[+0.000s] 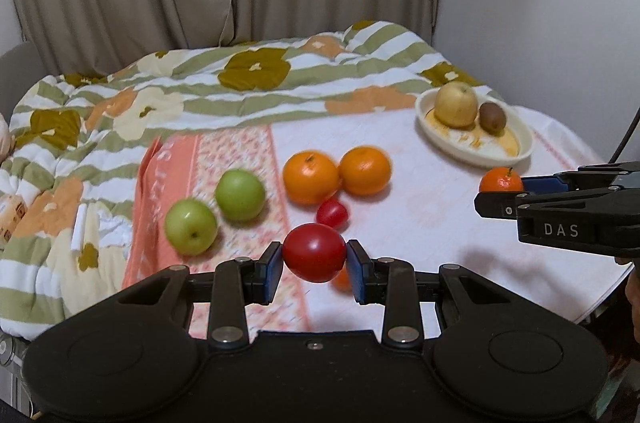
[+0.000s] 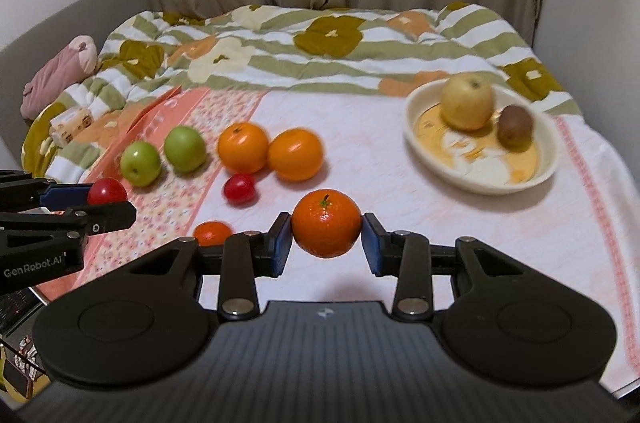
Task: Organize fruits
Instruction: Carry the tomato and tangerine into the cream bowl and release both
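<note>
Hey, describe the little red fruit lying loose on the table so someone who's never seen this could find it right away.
Start at the table's pink cloth and find the two big oranges lying side by side near its middle. The small red fruit sits just in front of them, touching the left one. It is the only red fruit lying on the cloth, far smaller than the oranges; the other red one is gripped in the left gripper.

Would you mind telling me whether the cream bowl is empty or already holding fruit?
Holding fruit: the cream bowl contains a yellow apple and a kiwi; the rest of its floor is bare.
</note>
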